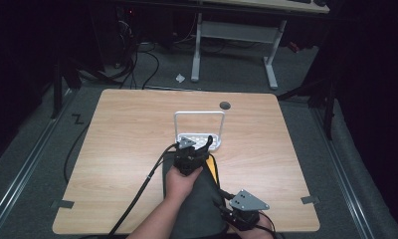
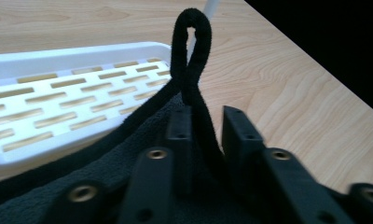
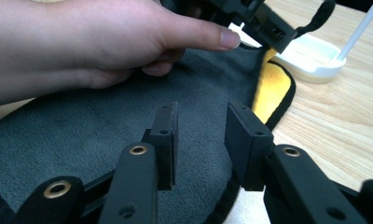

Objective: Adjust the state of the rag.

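my left tongs [image 2: 201,135] part open, black loop [image 2: 192,51] of grey towel [image 3: 105,121] between jaws, loose. right tongs [image 3: 201,140] gaping over towel on bench [image 1: 127,129], by white rack [image 2: 58,88].

Taking the white rack [image 1: 199,130] as the landmark: bare table [image 1: 122,144] lies wide to its left and right, and a strip stays free behind it. Its upright hoop handle [image 1: 199,113] bars any low pass across the top. On the near side, the dark cloth [image 1: 199,199] and the left gripper [image 1: 199,145] crowd right against its edge, the cloth's loop [image 2: 190,51] standing up over the slotted tray.
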Motion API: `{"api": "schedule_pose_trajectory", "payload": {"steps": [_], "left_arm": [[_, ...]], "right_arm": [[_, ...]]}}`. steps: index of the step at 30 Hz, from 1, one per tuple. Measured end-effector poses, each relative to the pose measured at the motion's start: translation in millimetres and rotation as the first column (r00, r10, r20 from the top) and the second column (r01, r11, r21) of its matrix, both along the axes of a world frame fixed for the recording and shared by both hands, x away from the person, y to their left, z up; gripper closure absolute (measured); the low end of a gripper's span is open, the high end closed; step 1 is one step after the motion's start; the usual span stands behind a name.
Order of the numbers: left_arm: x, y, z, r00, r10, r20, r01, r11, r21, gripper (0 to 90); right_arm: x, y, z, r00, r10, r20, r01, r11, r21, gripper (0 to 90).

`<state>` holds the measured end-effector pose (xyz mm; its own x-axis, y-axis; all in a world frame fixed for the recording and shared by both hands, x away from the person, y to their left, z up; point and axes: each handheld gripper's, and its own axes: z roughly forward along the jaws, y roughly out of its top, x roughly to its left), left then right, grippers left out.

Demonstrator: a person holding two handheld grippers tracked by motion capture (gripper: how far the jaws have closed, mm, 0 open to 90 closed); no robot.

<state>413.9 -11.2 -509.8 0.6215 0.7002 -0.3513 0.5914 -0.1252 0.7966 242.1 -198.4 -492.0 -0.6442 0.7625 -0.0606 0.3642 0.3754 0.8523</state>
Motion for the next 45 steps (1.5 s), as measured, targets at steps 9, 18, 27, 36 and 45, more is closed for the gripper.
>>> {"api": "schedule_pose_trajectory", "payload": {"steps": [9,18,27,36,45], "left_arm": [[-7.6,9.7,10.9,0.9994,-0.027,0.023,0.028,0.9983,-0.052,52.7],[-25.5,48.4,15.1,0.9991,-0.006,0.042,0.008,0.9993,-0.036,52.7],[-61.0,97.4,7.2,0.9995,-0.008,0.031,0.006,0.9985,0.054,50.0],[-81.2,106.9,-10.0,0.9982,-0.059,-0.005,0.059,0.9934,0.098,69.5],[-77.5,94.8,-19.7,0.9959,-0.09,-0.008,0.089,0.9685,0.232,81.4]], "right_arm": [[5.2,0.5,-5.8,0.9998,-0.004,-0.017,0.003,1.0,-0.013,66.8],[7.7,3.1,-9.0,0.9996,-0.016,-0.023,0.015,1.0,-0.026,67.0],[14.7,2.7,-15.8,0.9982,-0.035,-0.048,0.033,0.998,-0.049,66.7],[47.9,-1.7,-15.6,0.989,-0.099,-0.11,0.095,0.995,-0.043,78.0],[96.8,20.6,-28.4,0.9835,-0.096,-0.154,0.071,0.985,-0.157,85.4]]}}
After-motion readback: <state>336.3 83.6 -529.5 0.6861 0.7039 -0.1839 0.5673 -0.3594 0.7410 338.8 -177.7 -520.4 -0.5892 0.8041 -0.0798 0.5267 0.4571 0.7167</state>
